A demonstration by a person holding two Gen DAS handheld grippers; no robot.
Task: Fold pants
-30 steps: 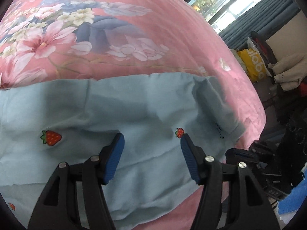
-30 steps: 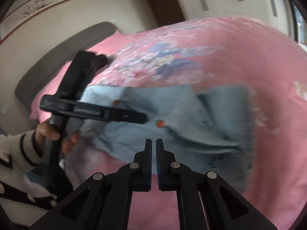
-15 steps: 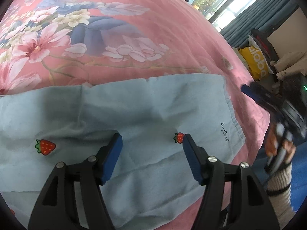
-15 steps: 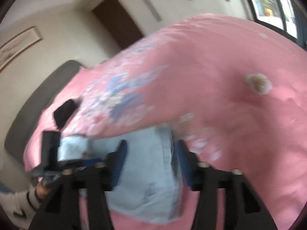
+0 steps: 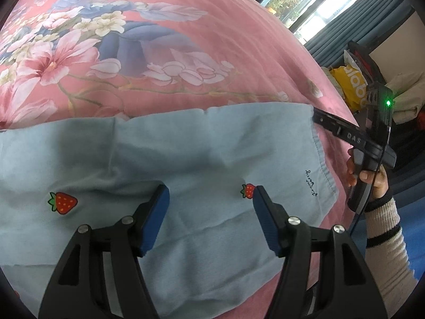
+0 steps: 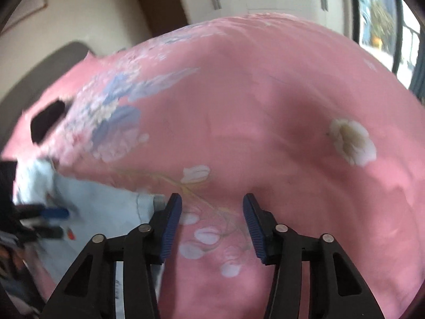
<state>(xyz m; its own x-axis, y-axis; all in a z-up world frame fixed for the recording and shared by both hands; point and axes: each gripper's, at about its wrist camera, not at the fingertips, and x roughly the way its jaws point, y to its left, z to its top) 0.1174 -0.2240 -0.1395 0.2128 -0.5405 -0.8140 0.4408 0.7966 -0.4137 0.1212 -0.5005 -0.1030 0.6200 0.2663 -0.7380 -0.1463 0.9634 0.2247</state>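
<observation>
hovering my left gripper [image 5: 209, 199] spread and empty over the pants [image 5: 164, 164] flat on the bedspread [image 5: 186, 61]; my right gripper [image 6: 212, 207], jaws just narrowing, grips nothing, pants at nine o'clock

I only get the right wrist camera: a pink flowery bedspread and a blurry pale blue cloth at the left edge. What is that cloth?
Observer: The left wrist view shows light blue pants lying spread on the bedspread, with two strawberry patches.
Visitor: Is anything gripping them?
Observer: No. The left hand-held gripper is over them with its jaws apart and nothing pinched.
Visitor: Anything beyond the bed?
Observer: A yellow bag sits past the bed's far right side.
</observation>
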